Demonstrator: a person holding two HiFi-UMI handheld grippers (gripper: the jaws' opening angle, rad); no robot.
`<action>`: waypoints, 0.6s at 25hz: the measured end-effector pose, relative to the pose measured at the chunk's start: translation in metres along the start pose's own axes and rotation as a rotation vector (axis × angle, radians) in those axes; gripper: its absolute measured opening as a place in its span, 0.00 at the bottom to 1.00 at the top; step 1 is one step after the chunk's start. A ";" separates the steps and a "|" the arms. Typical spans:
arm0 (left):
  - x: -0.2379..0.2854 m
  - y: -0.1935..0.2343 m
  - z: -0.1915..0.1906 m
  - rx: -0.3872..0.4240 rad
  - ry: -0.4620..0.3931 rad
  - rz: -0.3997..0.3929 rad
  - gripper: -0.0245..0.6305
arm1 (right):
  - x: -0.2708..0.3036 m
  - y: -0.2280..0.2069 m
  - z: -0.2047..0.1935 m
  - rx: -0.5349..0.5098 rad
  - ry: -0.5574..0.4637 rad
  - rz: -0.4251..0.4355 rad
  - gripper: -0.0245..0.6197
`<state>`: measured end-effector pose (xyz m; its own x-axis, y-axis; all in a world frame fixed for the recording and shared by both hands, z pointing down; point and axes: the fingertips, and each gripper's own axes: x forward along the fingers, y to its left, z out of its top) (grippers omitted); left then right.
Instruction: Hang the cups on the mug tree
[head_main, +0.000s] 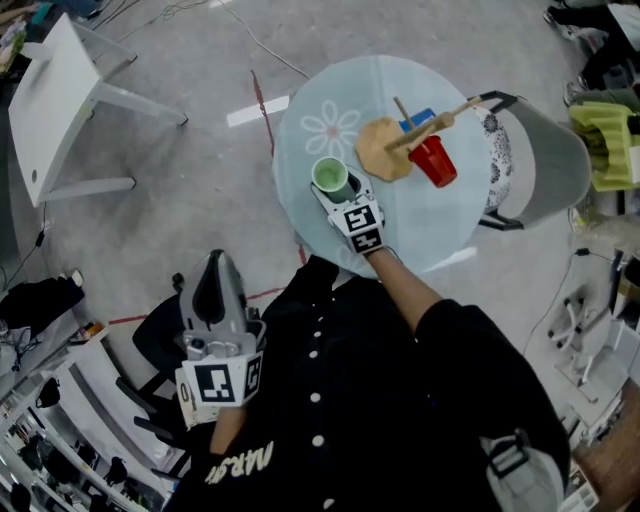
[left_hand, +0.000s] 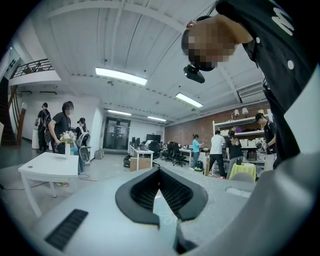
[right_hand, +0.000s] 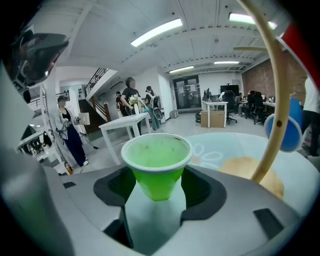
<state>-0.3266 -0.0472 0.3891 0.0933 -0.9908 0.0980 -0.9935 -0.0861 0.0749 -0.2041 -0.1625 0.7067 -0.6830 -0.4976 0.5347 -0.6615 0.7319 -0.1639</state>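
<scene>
Since the right gripper (head_main: 342, 193) has its jaws set on the 2 sides of the green cup (right_hand: 156, 150), low on the wall under the rim, your job now is the lift and the carry. The cup stands near the edge of the round table (head_main: 420, 232), just beside the wooden base of the mug tree (head_main: 383, 152). Its wall looks thin and slightly pinched between the pads, so I would squeeze no harder than this; more pressure will likely buckle it or pop it out. Raise it straight off the table first, then swing toward the tree, or the bottom may drag.

1 red cup (head_main: 434, 161) hangs on the side of the tree away from the green cup, so pick a bare peg on your side and keep clear of it. No handle shows on the green cup, so you will probably have to tip it and slide its mouth over the peg end. Go slowly, because the tree seems light and a push on a peg could tip it.

Your left gripper (left_hand: 159, 175) is held well off the table with its jaws together and nothing in them. Bringing it in to steady the base would help.
</scene>
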 end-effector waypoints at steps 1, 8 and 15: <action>0.000 -0.005 0.001 -0.001 -0.007 -0.008 0.03 | -0.006 0.000 0.003 0.028 -0.006 0.015 0.48; -0.006 -0.040 0.021 -0.005 -0.063 -0.040 0.03 | -0.057 0.003 0.045 0.191 -0.113 0.093 0.48; -0.010 -0.074 0.043 -0.002 -0.119 -0.081 0.03 | -0.106 0.015 0.102 0.427 -0.226 0.241 0.47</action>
<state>-0.2570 -0.0354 0.3399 0.1643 -0.9860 -0.0271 -0.9829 -0.1660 0.0802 -0.1728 -0.1466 0.5629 -0.8495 -0.4613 0.2560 -0.5126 0.6068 -0.6075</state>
